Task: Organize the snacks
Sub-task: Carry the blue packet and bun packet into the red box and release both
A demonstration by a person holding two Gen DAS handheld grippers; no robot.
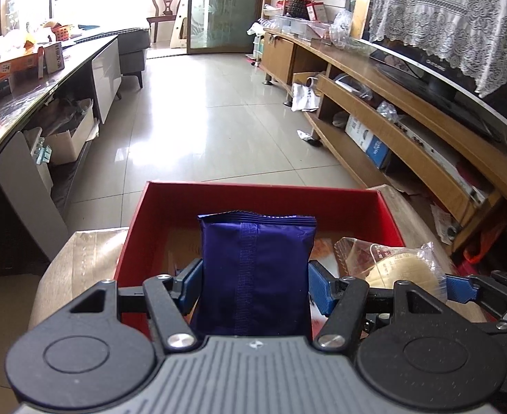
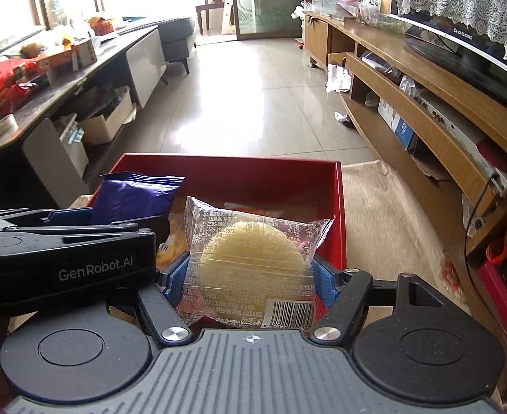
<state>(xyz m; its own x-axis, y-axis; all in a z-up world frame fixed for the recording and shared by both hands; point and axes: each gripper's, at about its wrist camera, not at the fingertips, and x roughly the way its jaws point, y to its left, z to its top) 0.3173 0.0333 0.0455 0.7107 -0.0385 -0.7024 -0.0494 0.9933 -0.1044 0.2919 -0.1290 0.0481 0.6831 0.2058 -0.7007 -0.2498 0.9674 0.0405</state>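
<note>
- Snacks in play number two that can be counted: one purple foil packet (image 1: 255,272) and one clear-wrapped round pale cake (image 2: 250,265). More wrappers lie on the bottom of the red box (image 1: 384,215), but they are too hidden to count.
- Left gripper (image 1: 253,284) tilts forward and down over the near edge of the red box. Its two blue pads (image 1: 190,284) are clamped on the sides of the purple packet, which stands upright between them, crimped top edge pointing to the far wall of the box.
- Right gripper (image 2: 250,281) is angled down the same way, just to the right of the left one, the two tools side by side and close. Its pads (image 2: 324,284) press on both sides of the clear wrapper, the cake sitting between them with the barcode end nearest the camera.
- In the right wrist view the left tool's black body fills the near left, and the purple packet sticks up beyond it, to the left of the cake.
- Both packets hang above the open box, the purple one over its left half and the cake over its right half.
- One red box rests on a beige cloth-covered surface (image 2: 384,214), with a glossy tiled floor (image 1: 219,110) beyond it, a dark table (image 1: 22,100) along the left and a wooden media unit (image 1: 408,110) along the right.
</note>
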